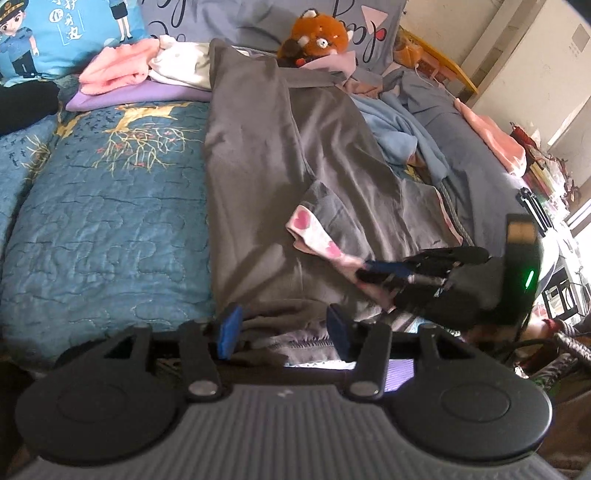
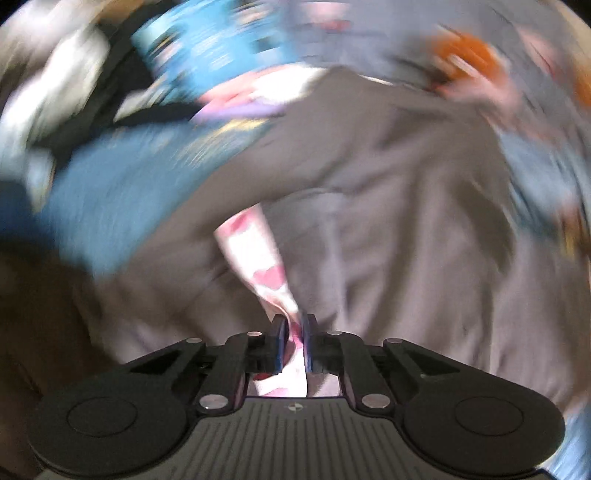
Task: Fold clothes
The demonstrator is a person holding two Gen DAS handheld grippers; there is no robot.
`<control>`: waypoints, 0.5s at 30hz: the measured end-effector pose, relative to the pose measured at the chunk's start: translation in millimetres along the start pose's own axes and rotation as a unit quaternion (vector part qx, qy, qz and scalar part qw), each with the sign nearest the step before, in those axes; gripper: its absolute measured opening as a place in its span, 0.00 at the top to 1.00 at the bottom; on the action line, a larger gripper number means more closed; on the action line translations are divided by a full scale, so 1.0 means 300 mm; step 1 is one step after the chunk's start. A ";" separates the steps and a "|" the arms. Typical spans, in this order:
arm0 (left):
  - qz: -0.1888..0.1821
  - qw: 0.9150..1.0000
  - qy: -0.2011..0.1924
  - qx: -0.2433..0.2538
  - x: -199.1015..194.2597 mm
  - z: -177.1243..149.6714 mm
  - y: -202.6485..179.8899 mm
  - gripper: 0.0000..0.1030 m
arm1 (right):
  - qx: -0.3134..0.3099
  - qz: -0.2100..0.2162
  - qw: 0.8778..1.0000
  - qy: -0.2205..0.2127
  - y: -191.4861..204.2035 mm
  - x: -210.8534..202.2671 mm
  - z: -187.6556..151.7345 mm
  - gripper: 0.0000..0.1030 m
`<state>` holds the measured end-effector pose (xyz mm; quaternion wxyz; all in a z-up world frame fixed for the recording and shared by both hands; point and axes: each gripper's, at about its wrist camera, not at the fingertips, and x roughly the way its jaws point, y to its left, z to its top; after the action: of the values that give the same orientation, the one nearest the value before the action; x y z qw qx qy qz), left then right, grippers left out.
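Two claws work over one grey garment spread on a bed. The right claw [image 2: 294, 341] has its blue pads pressed together on a strip of white fabric printed with pink hearts [image 2: 260, 254], which runs from between the pads up and away across the grey cloth; the right wrist view is heavily smeared, so little else there reads sharply. In the left wrist view that same right claw [image 1: 364, 271] shows from the side, low at the right, pinching the end of the heart-print strip [image 1: 314, 232] where it emerges from a fold of the grey garment [image 1: 266, 155]. The left claw [image 1: 284, 334] stands with its blue pads apart, holding nothing, hovering just over the near hem of the grey garment, where a bunched edge with a stitched seam lies between the pads. The garment lies lengthwise up the bed, fairly flat but creased, with a folded flap near its middle. To its left is bare blue quilted bedspread [image 1: 110, 221] with a gold tree pattern. Beyond that sit folded pink, white and purple clothes [image 1: 140, 77] in a small pile. An orange plush toy [image 1: 317, 35] rests at the head of the bed against grey pillows, and rumpled light-blue bedding [image 1: 399, 125] lies to the garment's right.
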<state>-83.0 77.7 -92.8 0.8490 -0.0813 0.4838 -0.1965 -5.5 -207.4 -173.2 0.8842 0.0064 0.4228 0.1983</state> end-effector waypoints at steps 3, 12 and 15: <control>0.000 1.000 0.003 0.001 0.005 -0.001 -0.002 0.47 | 0.169 0.056 0.984 -0.007 -0.158 -0.029 -0.012 0.91; 0.003 1.000 0.013 0.007 0.024 -0.001 -0.010 0.47 | 0.506 0.105 0.854 -0.055 -0.438 -0.052 -0.198 0.90; 0.006 1.000 0.016 0.011 0.033 0.005 -0.011 0.47 | 0.499 0.056 0.862 -0.068 -0.454 -0.098 -0.217 0.89</control>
<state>-78.1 70.6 -98.7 0.8433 -0.0660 0.4951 -0.1982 -24.0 -353.5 -217.6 0.7768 0.4837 0.4031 0.0097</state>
